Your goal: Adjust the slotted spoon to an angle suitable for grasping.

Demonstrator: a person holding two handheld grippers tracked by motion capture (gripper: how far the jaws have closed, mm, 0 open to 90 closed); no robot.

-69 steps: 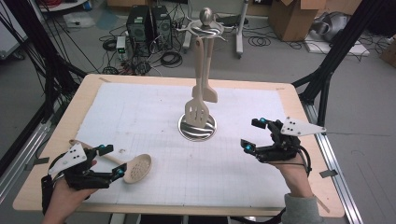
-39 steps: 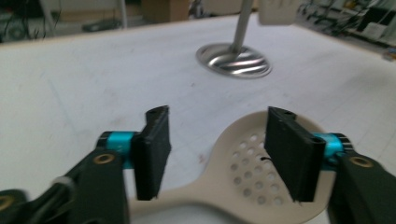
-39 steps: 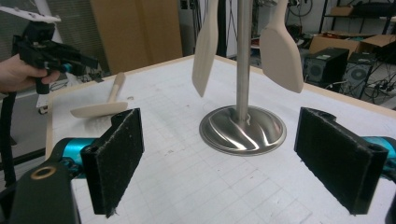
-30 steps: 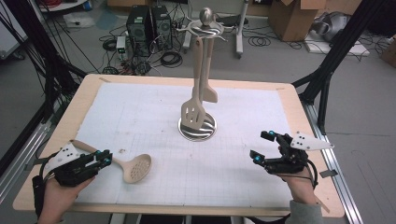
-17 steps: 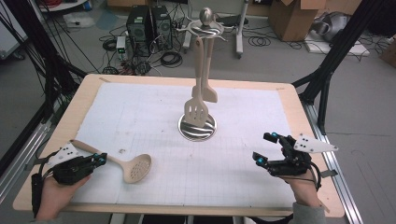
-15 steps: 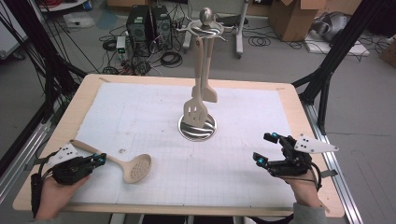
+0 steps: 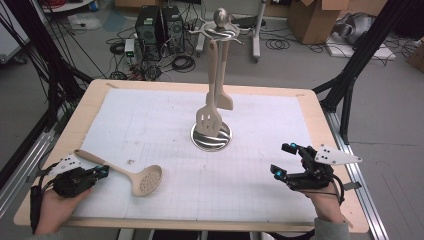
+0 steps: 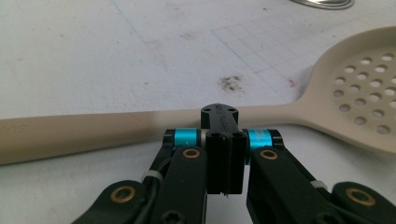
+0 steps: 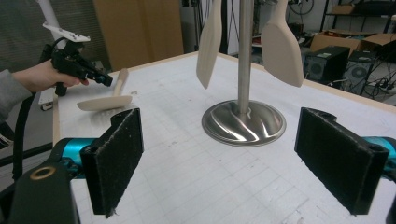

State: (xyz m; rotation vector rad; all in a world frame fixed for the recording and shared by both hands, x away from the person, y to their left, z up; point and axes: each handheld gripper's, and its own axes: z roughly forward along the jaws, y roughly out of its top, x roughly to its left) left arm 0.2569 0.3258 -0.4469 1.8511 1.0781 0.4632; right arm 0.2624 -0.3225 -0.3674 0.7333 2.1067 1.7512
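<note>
Down and back toward the counter's (image 7: 210, 220) near left corner comes the left gripper (image 7: 102, 171), its jaws just snapped together at the skimmer's (image 7: 142, 180) handle, which lies flat beside them. Light, stiff, smooth plastic, I'd say, likely slippery, so mid-handle is the spot; the right gripper (image 7: 282, 160) hangs with its jaws wide apart.

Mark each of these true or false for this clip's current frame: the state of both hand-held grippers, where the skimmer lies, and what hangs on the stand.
1. The left hand-held gripper has its jaws shut. True.
2. The perforated skimmer hangs on the utensil stand. False: it lies flat on the white mat, in front of the left hand-held gripper.
3. The right hand-held gripper is open with nothing between its jaws. True.
4. The stand carries no utensils. False: a slotted turner and a spatula hang from it.
5. The right hand-held gripper grips the stand's base. False: it is apart from it.
</note>
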